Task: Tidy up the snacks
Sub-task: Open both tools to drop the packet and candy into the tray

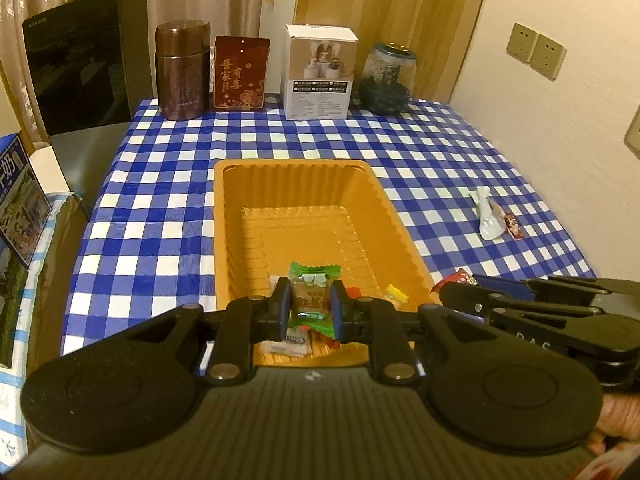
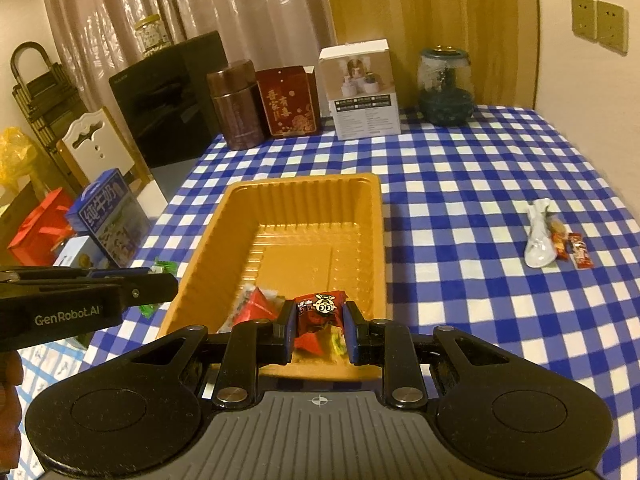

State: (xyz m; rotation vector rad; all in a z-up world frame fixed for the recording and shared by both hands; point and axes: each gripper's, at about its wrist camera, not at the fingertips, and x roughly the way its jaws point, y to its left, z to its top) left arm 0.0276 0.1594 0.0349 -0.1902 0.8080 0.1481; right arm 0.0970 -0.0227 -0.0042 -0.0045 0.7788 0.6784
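Green snack packet (image 1: 311,300) upright, lengthwise along tray (image 1: 236,216)

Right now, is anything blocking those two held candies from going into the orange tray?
Nothing visible. The green snack and red snack hang over the tray's open near end, above wrappers already lying there.

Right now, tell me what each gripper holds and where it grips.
Left gripper pinches a green-wrapped snack across its middle. Right gripper pinches a red-wrapped snack by its sides. Both hang over the orange tray.
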